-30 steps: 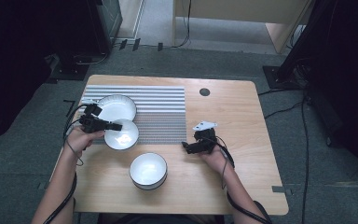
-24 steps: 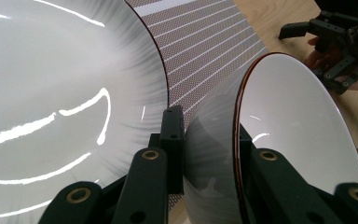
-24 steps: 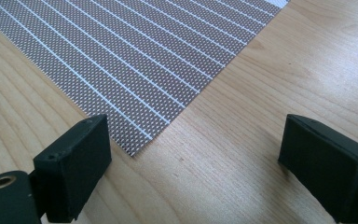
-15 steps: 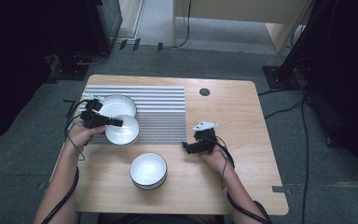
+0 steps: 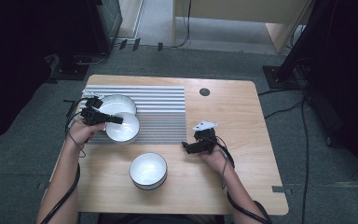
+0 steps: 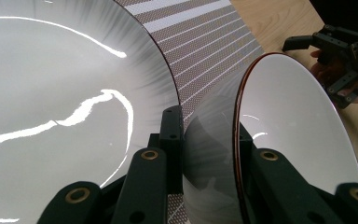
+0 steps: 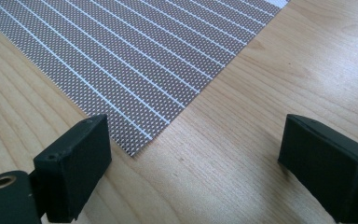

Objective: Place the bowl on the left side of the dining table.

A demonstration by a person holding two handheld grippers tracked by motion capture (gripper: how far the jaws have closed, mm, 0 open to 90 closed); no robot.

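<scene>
Left gripper view has the left gripper (image 6: 209, 158) pinching the wall of a small white ceramic bowl with a dark rim (image 6: 279, 135), one jaw inside, one outside. Just beside those jaws lies a wide white glazed plate (image 6: 60, 93) on the grey striped woven mat (image 6: 214, 42). The right gripper (image 7: 193, 163) rests with jaws spread over bare wooden desk (image 7: 270, 70). A second white bowl (image 5: 148, 170) waits nearer the person, so I'd judge the gathering partly done.
</scene>
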